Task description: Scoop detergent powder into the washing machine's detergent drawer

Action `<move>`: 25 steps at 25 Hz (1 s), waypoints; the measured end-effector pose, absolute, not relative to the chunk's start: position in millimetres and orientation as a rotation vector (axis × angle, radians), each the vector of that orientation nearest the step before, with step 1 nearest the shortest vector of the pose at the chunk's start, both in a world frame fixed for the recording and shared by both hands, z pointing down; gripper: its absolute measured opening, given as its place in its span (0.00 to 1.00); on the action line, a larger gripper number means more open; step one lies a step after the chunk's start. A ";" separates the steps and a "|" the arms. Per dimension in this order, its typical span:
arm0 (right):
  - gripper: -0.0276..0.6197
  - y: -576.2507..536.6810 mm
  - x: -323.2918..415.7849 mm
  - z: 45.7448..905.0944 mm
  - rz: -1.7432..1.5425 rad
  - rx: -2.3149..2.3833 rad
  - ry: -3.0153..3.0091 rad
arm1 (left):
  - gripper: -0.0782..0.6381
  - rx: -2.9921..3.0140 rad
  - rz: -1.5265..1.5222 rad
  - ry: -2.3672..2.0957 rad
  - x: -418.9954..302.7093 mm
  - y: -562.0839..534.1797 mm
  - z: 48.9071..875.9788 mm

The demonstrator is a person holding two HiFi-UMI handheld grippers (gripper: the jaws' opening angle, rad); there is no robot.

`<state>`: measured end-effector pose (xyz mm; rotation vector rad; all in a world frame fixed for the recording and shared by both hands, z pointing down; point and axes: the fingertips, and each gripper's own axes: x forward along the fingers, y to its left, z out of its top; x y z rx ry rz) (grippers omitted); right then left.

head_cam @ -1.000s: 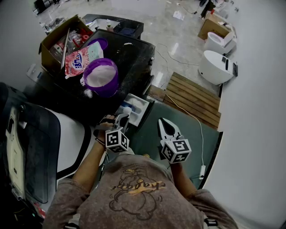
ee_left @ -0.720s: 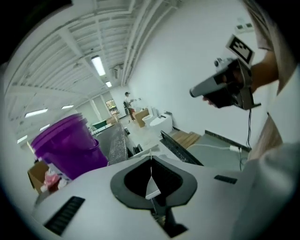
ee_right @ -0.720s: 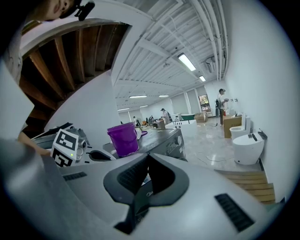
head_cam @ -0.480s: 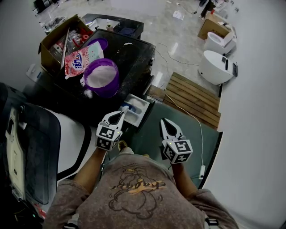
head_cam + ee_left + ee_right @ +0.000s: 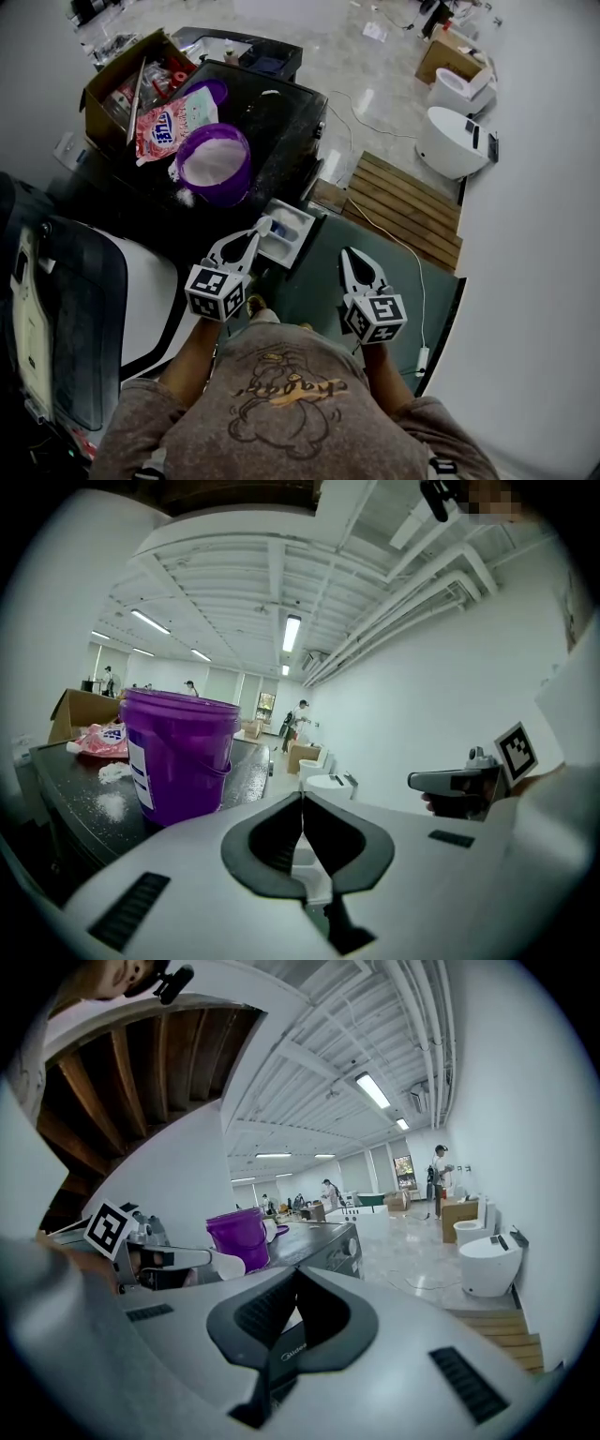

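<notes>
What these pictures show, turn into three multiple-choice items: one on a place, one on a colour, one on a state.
1. The bucket stands:
A on the floor
B on the machine top
C in a cardboard box

2. The bucket is:
A red
B green
C purple

3. The right gripper has its jaws:
A together, empty
B wide apart
C shut on a cloth

Key:
1 B: the head view shows it on the dark top.
2 C: its wall is purple in every view.
3 A: the right gripper view shows the jaws meeting with nothing between them.
</notes>
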<state>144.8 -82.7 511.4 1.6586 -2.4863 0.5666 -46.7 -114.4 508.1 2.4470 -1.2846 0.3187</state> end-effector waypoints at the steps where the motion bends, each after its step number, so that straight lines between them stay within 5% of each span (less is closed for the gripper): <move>1: 0.05 -83.2 146.9 511.1 0.552 1.667 -2.477 | 0.14 2.447 0.304 -1.286 -47.3 -115.1 506.7; 25: 0.04 -96.5 151.5 488.4 0.469 1.737 -2.485 | 0.14 2.522 0.068 -1.400 -62.2 -118.8 454.6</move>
